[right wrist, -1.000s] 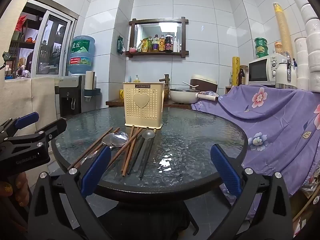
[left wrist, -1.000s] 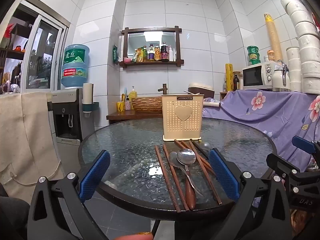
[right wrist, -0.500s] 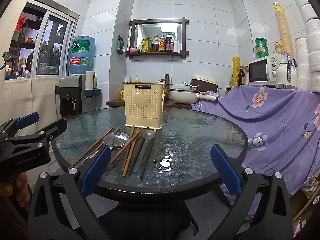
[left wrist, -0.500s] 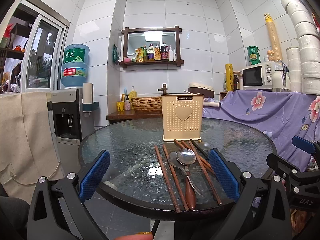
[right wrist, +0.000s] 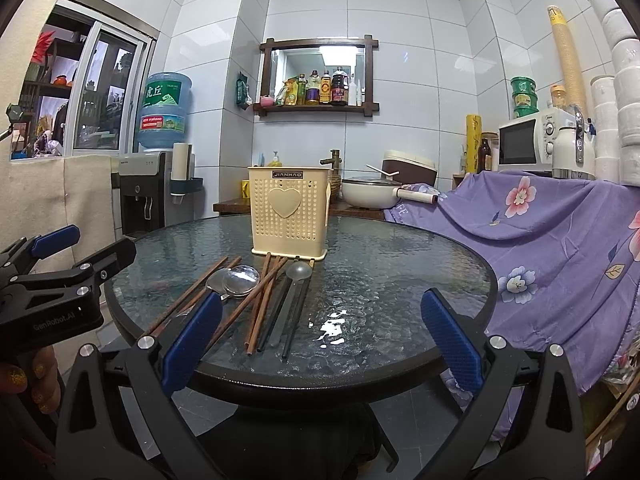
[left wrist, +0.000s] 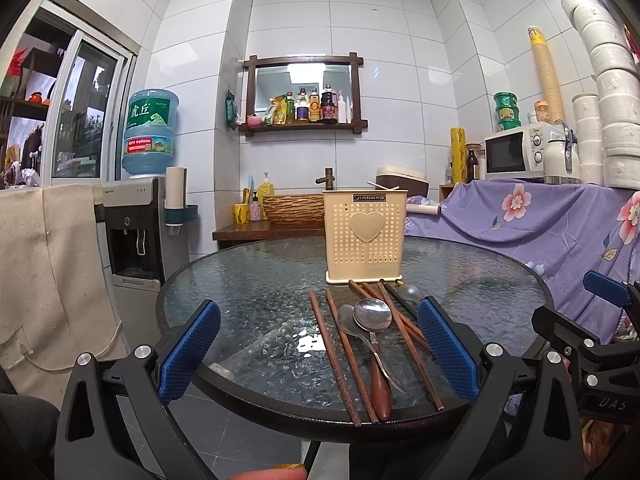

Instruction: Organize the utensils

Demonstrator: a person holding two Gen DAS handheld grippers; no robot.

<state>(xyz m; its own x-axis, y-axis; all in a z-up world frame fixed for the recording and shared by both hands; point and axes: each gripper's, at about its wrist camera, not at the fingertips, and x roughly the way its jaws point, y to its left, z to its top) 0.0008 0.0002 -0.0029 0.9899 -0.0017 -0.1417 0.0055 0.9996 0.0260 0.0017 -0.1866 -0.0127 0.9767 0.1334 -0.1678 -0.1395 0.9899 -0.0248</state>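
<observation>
A cream perforated utensil holder (left wrist: pixel 366 242) with a heart stands upright on the round glass table (left wrist: pixel 248 292); it also shows in the right wrist view (right wrist: pixel 289 214). In front of it lie brown wooden chopsticks (left wrist: pixel 334 356), two metal spoons (left wrist: pixel 372 316), one with a brown handle, and a dark spoon with black chopsticks (right wrist: pixel 294 304). My left gripper (left wrist: pixel 318 354) is open and empty at the table's near edge, in front of the utensils. My right gripper (right wrist: pixel 320 342) is open and empty, to the right of them.
A purple flowered cloth (right wrist: pixel 560 240) covers a counter at the right, with a microwave (left wrist: pixel 516 152) and stacked white bowls (left wrist: pixel 612 80). A water dispenser (left wrist: pixel 140 220) stands at the left. A white pan (right wrist: pixel 368 198) and sink counter lie behind the table.
</observation>
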